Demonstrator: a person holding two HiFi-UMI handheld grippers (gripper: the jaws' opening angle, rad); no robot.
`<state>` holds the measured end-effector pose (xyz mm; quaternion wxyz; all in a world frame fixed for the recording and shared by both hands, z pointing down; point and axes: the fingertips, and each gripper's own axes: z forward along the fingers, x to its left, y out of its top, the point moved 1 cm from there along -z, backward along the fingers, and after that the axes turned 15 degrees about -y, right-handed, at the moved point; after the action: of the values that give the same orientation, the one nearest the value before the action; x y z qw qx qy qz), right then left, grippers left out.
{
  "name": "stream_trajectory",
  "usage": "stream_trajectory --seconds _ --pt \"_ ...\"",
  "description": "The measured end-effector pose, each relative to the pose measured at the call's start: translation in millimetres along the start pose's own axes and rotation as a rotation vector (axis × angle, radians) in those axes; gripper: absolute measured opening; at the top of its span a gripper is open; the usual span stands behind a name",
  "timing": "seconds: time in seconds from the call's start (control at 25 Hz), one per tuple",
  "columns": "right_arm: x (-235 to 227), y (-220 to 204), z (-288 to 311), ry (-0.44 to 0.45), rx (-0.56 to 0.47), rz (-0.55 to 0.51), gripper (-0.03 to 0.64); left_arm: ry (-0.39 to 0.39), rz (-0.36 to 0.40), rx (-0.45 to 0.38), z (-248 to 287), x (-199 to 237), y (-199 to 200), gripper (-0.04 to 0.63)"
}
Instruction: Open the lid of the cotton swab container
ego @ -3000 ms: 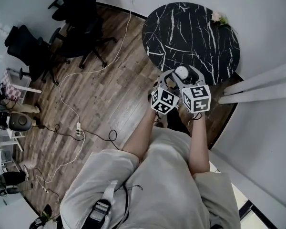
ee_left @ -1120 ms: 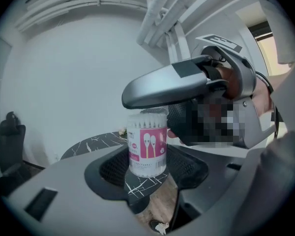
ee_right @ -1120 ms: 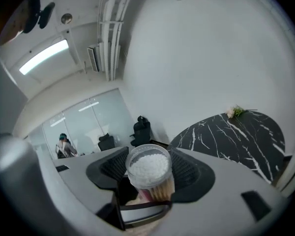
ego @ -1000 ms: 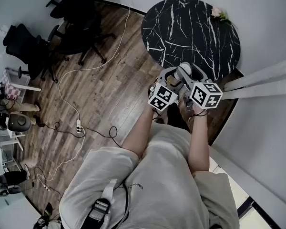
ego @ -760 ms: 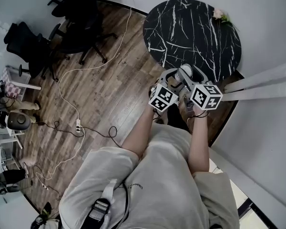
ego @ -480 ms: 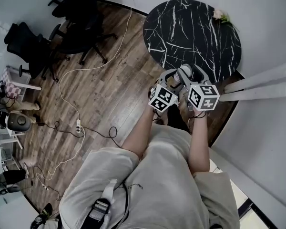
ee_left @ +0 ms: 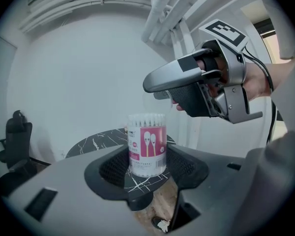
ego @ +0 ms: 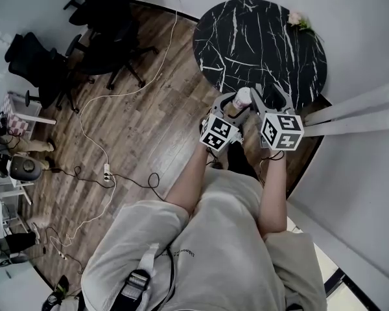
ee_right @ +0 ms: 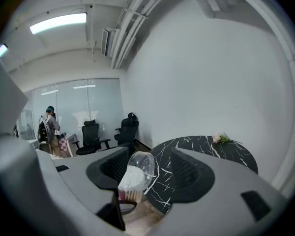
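The cotton swab container [ee_left: 147, 144], clear with a pink label, stands upright between my left gripper's [ee_left: 147, 168] pads, which are shut on its sides. In the head view the container [ego: 242, 99] sits between both grippers over the near rim of the black marble table [ego: 259, 37]. From the right gripper view, a clear round lid [ee_right: 140, 164] shows tipped over the white swab tips [ee_right: 132, 177]. Whether it hangs by a hinge I cannot tell. My right gripper [ee_right: 146, 168] has its jaws apart, neither pad pressing on the lid. It hovers above and right of the container [ee_left: 155, 90].
A small flower sprig [ego: 298, 20] lies at the table's far edge. Black office chairs [ego: 110, 31] and a white cable [ego: 94, 141] occupy the wooden floor to the left. A white wall with pipes [ego: 356, 115] runs close on the right. A person [ee_right: 48, 127] stands far off.
My right gripper has drawn a little to the right, off the container's top. The container's top has shifted slightly left, and its pink side now shows. The left gripper has barely moved.
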<state>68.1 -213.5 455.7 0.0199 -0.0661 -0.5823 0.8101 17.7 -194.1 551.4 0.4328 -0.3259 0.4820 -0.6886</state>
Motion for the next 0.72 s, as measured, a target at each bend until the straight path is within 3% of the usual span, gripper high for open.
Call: stream_trajectory --seconds 0.72 --pt "-18 -7 -1 -0.116 0.001 0.000 0.276 0.053 0.014 -0.030 -20 12 11 0.245"
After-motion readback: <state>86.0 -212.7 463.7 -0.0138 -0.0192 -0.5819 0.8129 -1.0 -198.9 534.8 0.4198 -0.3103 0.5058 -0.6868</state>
